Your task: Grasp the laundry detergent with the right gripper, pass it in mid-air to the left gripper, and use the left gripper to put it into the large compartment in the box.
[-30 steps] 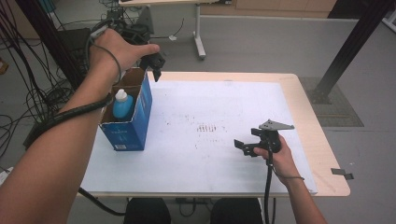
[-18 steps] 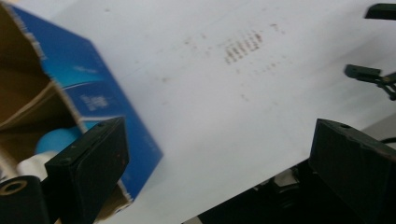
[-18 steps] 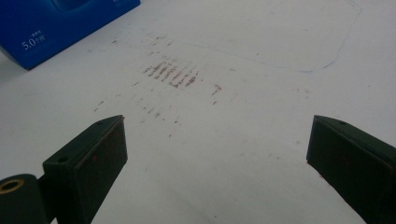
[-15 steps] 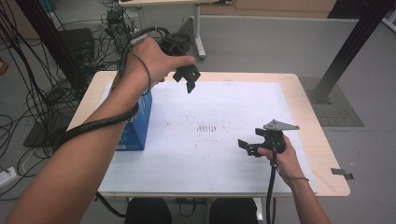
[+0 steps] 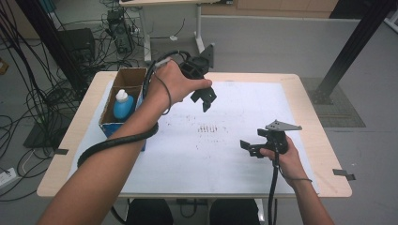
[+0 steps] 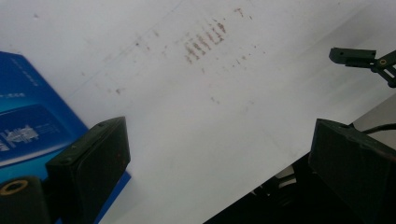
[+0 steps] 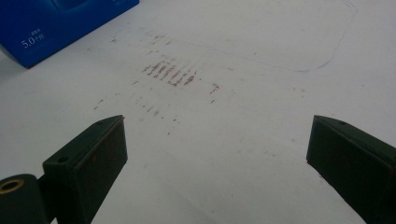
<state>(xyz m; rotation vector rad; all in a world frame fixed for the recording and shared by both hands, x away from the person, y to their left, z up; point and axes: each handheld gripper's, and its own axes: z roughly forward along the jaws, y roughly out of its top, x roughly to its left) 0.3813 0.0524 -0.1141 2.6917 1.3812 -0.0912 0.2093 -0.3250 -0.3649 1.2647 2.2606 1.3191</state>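
While the left gripper [image 5: 205, 96] hung above the white sheet [image 5: 225, 154], its jaws stood wide apart and held nothing. The bottle [image 5: 123, 104], blue with a white cap, stood upright inside the open cardboard box [image 5: 118, 77], so its long axis ran vertical. From the left jaws it lay well off to the person's left and slightly nearer the person; in the left gripper view the box's blue side [image 6: 32, 121] sat beyond the left-hand jaw, outside the gap. The right gripper [image 5: 251, 147] rested low over the sheet, jaws likewise spread and empty, well apart from the box. Judgement: the left hand was clearly nearer, and any approach to the bottle would have to come from above.
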